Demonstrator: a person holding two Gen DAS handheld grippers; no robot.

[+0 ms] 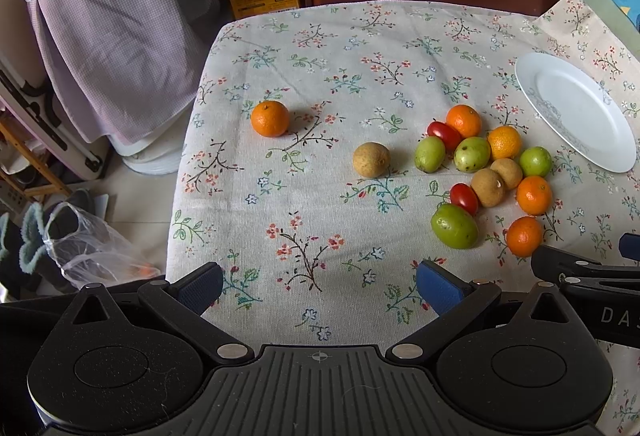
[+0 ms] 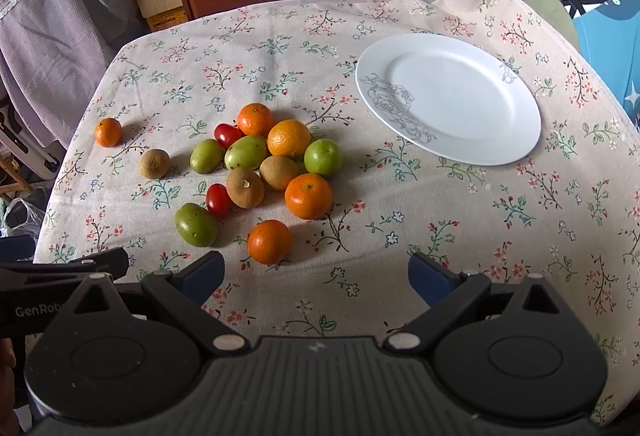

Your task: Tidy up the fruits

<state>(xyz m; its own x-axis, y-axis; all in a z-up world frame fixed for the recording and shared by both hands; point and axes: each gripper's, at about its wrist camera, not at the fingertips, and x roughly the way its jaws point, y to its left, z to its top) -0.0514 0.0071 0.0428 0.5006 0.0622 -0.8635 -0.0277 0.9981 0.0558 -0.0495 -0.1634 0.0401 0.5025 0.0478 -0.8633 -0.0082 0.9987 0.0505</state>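
Small round fruits, light and firm-looking; likely rolled easily on the floral tablecloth [image 2: 400,236]. Cherry tomatoes [image 2: 218,199] judged softest and smooth-skinned, needed gentle squeeze. Best gripped across the middle, pads on opposite sides. Main cluster sat left of the white plate [image 2: 516,151], apart from it: tangerines, green jujube-like fruits [image 2: 196,224], brown longan-like fruits [image 2: 245,187], mostly touching one another. Nearest tangerine [image 2: 269,242] lay loose just ahead of right gripper [image 2: 316,276]. Lone tangerine [image 1: 269,118] and lone brown fruit [image 1: 371,159] sat apart on the left. Plate bare, nothing sorted yet. Right gripper spread wide, held nothing, touched nothing. Left gripper [image 1: 320,288] likewise spread wide, empty, hovered above cloth, well short of any fruit.
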